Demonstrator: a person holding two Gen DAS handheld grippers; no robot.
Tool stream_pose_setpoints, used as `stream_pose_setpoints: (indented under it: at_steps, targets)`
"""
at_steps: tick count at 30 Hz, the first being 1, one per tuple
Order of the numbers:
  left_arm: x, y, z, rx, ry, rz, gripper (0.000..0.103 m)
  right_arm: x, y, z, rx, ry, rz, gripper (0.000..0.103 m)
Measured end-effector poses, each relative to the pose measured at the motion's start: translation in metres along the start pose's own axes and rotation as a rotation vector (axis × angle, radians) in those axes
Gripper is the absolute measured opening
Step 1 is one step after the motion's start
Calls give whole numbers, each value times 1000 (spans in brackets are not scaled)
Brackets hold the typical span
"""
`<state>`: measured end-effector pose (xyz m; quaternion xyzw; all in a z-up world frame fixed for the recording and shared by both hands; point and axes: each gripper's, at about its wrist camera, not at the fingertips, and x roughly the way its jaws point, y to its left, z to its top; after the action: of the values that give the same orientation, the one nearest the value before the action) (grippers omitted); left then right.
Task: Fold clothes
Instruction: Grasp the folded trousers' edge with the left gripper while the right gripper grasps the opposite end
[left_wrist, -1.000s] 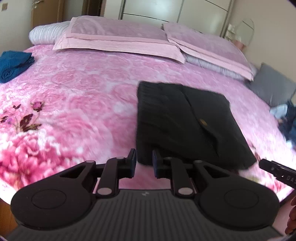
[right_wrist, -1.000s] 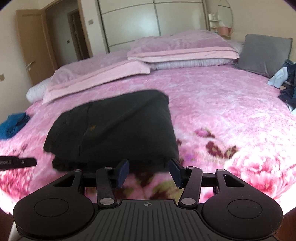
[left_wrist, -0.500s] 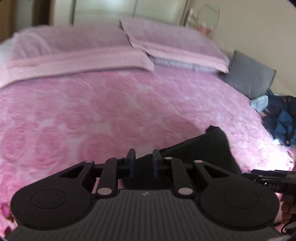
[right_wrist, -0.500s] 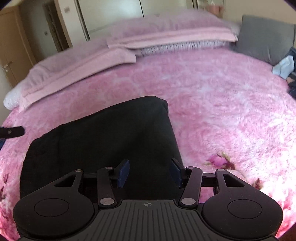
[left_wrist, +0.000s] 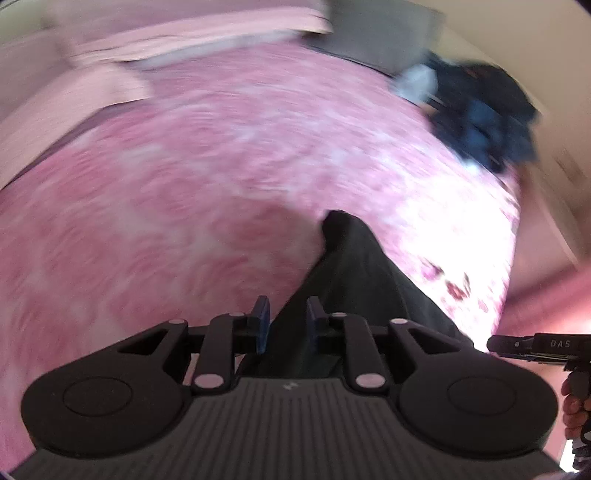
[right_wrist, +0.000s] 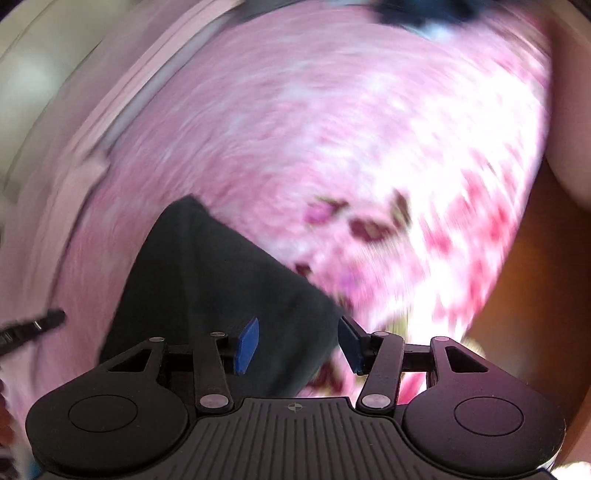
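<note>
Black garment (left_wrist: 354, 280) lay folded on the pink floral blanket (left_wrist: 147, 221), extending ahead of both grippers. Left gripper (left_wrist: 284, 321): narrow gap with fabric between the fingers, grip unclear. Right gripper (right_wrist: 297, 341): fingers spread wide over the garment's near edge. Both views blurred.

Matt dark cloth garment (right_wrist: 221, 280) on fuzzy pink plush blanket (left_wrist: 166, 221)
</note>
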<state>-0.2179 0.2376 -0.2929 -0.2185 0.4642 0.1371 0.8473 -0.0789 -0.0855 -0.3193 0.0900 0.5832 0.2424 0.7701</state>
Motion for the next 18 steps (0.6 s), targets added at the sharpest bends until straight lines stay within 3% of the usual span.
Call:
stream_pose_setpoints:
  at_steps: [6,12,15,18]
  targets:
    - [38,2,12,113,93,-117,23,4,-21,-67,304,-149,35,52]
    - [76,4,24,225,187,-235,40,10,-38,-93,517,-267,114,52]
    - [94,5,29,274,232,-295,39,15,-43,-106,599,-285,141,52]
    - [97,11,27,255,252,-346,26,19,-45,-116,646,-302,164,52]
